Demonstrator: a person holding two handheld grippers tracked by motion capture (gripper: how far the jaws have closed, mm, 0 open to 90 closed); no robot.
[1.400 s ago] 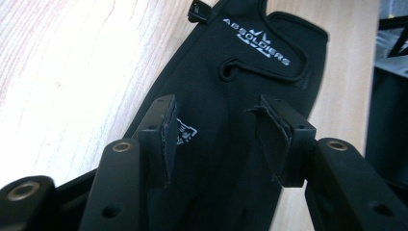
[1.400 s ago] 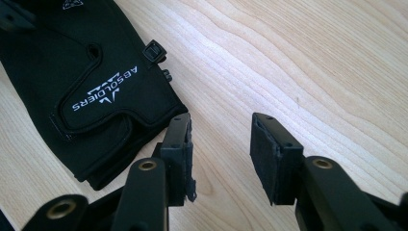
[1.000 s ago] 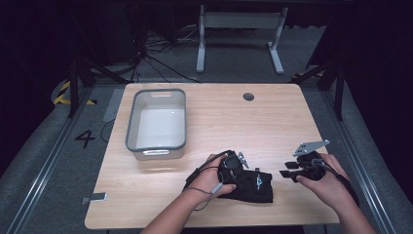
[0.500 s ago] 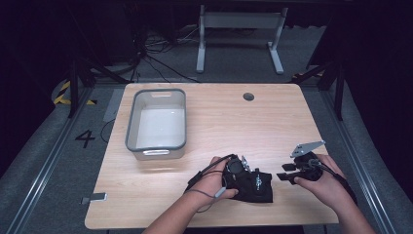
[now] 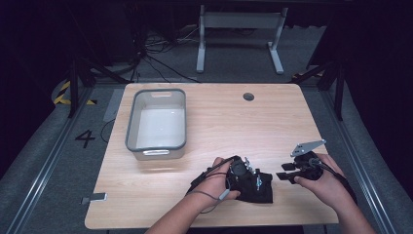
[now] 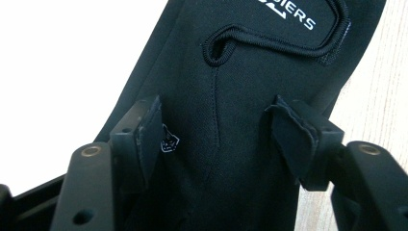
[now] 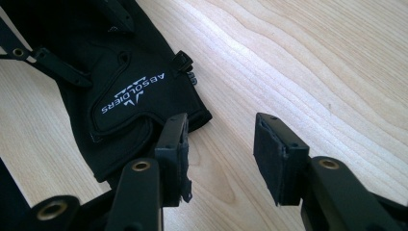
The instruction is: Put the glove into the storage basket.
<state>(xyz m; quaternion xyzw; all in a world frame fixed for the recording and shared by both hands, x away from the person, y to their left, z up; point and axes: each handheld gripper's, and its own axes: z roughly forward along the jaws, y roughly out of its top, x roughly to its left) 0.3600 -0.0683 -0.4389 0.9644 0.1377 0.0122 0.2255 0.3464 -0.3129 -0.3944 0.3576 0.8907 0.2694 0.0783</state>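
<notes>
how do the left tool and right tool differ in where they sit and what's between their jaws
The left tool sits on top of the black glove, its jaws spread with glove fabric between them. The right tool sits just beside the glove, its jaws spread over bare wooden table, one jaw near the glove's cuff. The right tool carries a grey three-cornered plate. Both are open and grip nothing.
</notes>
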